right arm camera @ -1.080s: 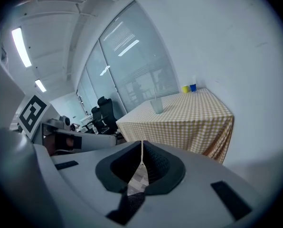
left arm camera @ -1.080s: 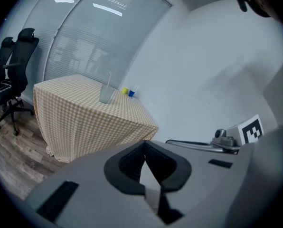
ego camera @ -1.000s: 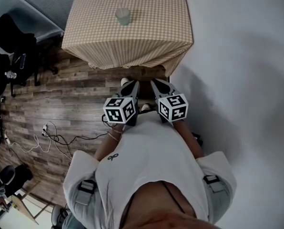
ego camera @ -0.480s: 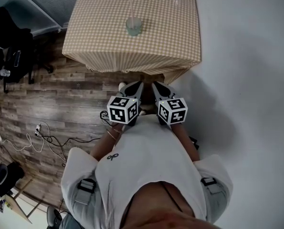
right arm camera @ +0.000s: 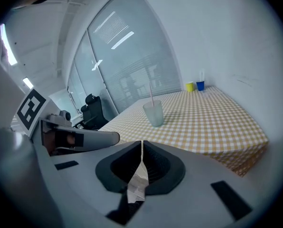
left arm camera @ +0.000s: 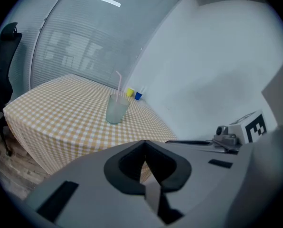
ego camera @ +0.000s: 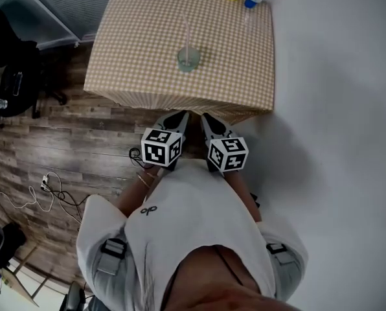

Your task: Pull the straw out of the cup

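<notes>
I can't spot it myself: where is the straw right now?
In the head view, the straw stands in the frosted cup near the middle of the checked table.

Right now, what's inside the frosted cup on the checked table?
A thin pale pink straw stands inside the frosted translucent cup, sticking out above its rim. The cloudy wall hides the straw's lower end and whether there is any drink.

An office-like room: glass partition with blinds (right arm camera: 127, 61), black swivel chair (right arm camera: 93, 113), cables (ego camera: 50, 185) on plank floor (ego camera: 96, 141).
</notes>
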A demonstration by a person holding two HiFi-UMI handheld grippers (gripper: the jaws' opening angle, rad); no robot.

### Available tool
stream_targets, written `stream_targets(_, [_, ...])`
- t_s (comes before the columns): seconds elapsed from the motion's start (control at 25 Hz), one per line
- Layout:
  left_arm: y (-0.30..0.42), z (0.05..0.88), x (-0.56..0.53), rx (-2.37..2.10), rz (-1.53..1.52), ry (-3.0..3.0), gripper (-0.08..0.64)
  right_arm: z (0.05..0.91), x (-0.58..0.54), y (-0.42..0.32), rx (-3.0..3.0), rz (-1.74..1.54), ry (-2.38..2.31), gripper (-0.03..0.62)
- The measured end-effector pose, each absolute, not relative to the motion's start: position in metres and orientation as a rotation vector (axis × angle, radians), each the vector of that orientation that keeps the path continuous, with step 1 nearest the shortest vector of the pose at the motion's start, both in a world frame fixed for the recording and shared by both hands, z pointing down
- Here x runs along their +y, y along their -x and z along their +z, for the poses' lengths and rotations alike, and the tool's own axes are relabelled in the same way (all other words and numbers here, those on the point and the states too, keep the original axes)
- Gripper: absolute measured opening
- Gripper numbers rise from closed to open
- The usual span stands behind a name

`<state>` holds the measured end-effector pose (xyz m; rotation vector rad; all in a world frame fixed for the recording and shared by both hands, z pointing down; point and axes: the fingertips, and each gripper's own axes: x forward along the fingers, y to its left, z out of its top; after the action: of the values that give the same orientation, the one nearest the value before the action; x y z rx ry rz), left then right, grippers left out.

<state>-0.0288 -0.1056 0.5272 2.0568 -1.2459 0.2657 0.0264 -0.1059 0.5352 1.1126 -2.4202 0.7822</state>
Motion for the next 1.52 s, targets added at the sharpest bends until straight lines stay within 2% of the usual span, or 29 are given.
stream_targets(0.84, [0.093,0.509,-0.195,-1.152,0.266,-2.153,0.008,0.512,-0.183,0.053,-2.490,0.727,-1.117,0.035])
stream_targets(1.52, [0.117,0.502,-0.228,-1.215,0.211,-2.142,0.008,0.495,-0.225,0.048,-2.505,0.684,-1.233,0.035])
